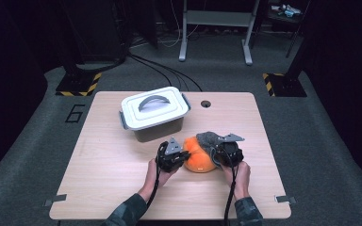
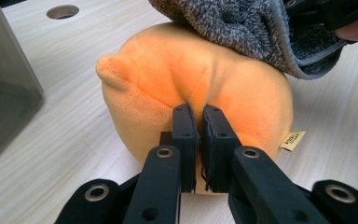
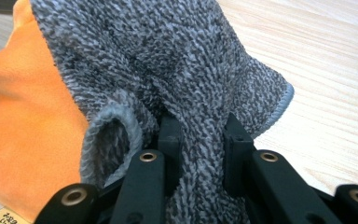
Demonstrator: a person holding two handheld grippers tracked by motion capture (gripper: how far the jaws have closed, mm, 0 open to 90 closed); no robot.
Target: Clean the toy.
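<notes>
Right now my left gripper [image 2: 196,116] has its jaws pinched tight on a fold of the orange plush [image 2: 168,84]; my right gripper [image 3: 199,133] clamps a bunch of the grey knit cloth [image 3: 168,60], draped over the plush just beyond.

Dim room, dark edges. Grey carpet floor [image 1: 330,155]. Light wood table [image 1: 108,179] centre frame. Grey metal stand [image 1: 215,28] top centre. Black cables [image 1: 162,70] run across floor. Yellow-black hazard-striped bases [image 1: 80,84] upper left and upper right.
</notes>
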